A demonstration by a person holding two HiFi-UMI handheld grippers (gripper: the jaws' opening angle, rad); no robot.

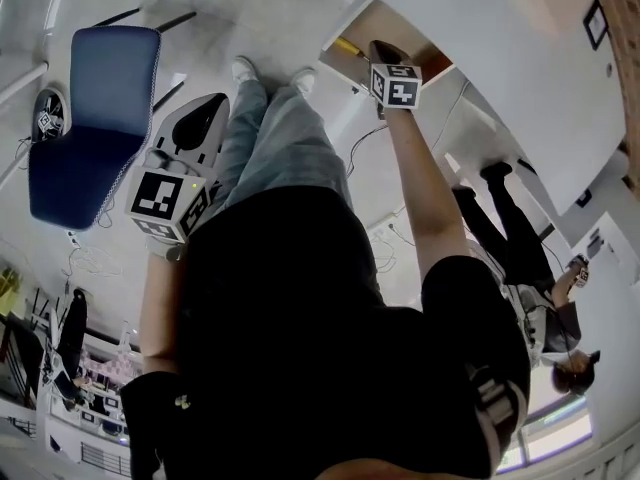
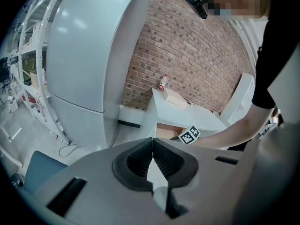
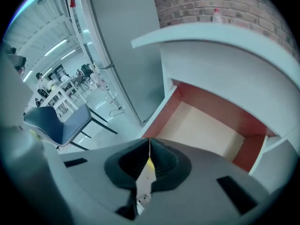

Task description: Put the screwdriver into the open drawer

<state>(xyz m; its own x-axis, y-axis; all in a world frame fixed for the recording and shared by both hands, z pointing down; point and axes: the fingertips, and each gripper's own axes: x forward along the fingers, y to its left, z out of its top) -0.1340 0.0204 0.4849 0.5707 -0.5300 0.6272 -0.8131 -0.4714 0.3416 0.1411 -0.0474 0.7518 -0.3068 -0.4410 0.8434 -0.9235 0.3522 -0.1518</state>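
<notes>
Screwdriver (image 1: 349,48), seen as a yellow sliver, appears to lie in the drawer (image 3: 211,102) just beyond the right gripper's (image 3: 149,142) closed, empty jaws, so the task looks done, while the left gripper (image 2: 152,142), well apart, is closed on nothing.

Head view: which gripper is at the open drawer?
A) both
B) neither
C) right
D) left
C: the right gripper reaches to the drawer, whose brown inside also fills the right gripper view, while the left gripper is back by the chair.
</notes>
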